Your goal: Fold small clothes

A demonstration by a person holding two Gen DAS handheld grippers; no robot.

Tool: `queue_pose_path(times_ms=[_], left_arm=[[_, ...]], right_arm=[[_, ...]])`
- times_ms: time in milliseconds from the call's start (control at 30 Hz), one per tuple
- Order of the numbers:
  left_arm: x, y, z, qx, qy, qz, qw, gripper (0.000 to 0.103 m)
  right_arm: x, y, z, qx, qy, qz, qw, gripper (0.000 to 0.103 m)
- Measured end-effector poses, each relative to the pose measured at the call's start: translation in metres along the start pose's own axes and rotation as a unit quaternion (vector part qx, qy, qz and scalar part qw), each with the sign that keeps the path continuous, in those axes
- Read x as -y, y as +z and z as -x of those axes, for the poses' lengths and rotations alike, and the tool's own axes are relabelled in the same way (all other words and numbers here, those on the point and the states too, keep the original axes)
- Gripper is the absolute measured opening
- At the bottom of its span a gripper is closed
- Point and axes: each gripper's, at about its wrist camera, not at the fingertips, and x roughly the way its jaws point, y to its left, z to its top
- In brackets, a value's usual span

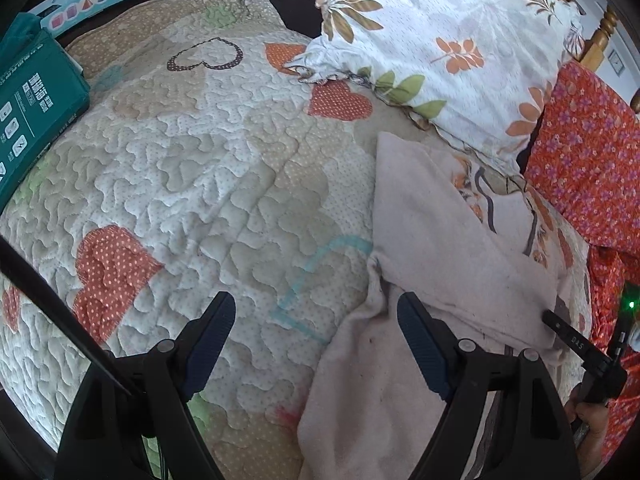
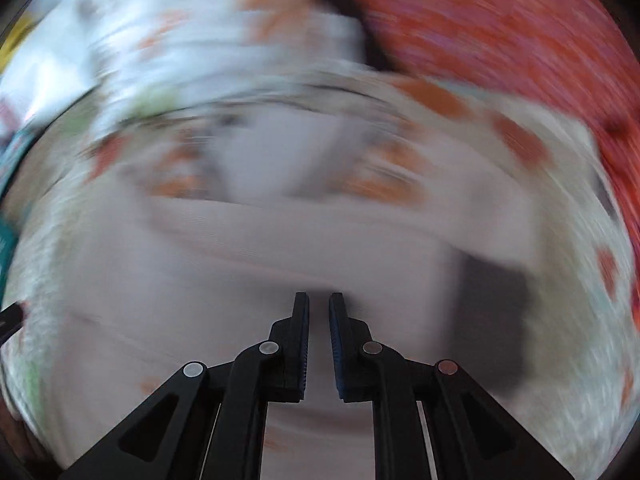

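A pale pink garment (image 1: 432, 264) lies partly folded on the quilted bedspread (image 1: 192, 168), with a flap laid over its right half. My left gripper (image 1: 316, 312) hovers open over the garment's left edge: one finger is above the quilt, the other above the pink fabric, and nothing sits between them. My right gripper (image 1: 554, 318) shows at the far right, tip at the garment's right edge, a hand below it. In the heavily blurred right wrist view, that right gripper (image 2: 319, 300) has its jaws nearly together over the pink garment (image 2: 280, 248), apparently pinching fabric.
A floral pillow (image 1: 440, 40) lies behind the garment and an orange flowered cushion (image 1: 580, 152) to its right. A teal box (image 1: 28, 120) sits on the quilt's left edge, with a toy box (image 1: 92, 4) and papers beyond. A wooden bedpost (image 1: 600, 36) stands at the back right.
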Motion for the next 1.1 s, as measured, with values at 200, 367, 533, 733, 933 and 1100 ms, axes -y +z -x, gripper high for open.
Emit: queue_pose_path(times_ms=[200,367,533,733,933,1100], left_arm=[[0.016,-0.016,-0.003,0.004,0.012,-0.047,0.9988,0.082],[0.024,-0.037,-0.005,-0.001,0.025,-0.088,0.9958,0.082],[0.019,-0.058,-0.002,-0.013,0.006,-0.100,0.9949,0.082],[0.004,-0.077,-0.011,-0.031,0.002,-0.096,0.9949,0.082],[0.013,-0.099,-0.009,-0.010,0.031,-0.134,0.9904,0.089],[0.020,-0.112,-0.011,0.003,0.051,-0.157,0.9863,0.096]], right_arm=[[0.107,-0.050,0.052,0.024,-0.044,-0.126,0.991,0.031],[0.130,-0.101,0.082,0.024,-0.012,-0.145,0.989,0.047],[0.135,-0.148,0.086,0.008,0.033,-0.173,0.984,0.047],[0.126,-0.168,0.087,0.019,0.034,-0.137,0.990,0.050],[0.133,-0.171,0.088,0.017,0.066,-0.169,0.983,0.056],[0.139,-0.175,0.089,0.016,0.088,-0.195,0.977,0.057]])
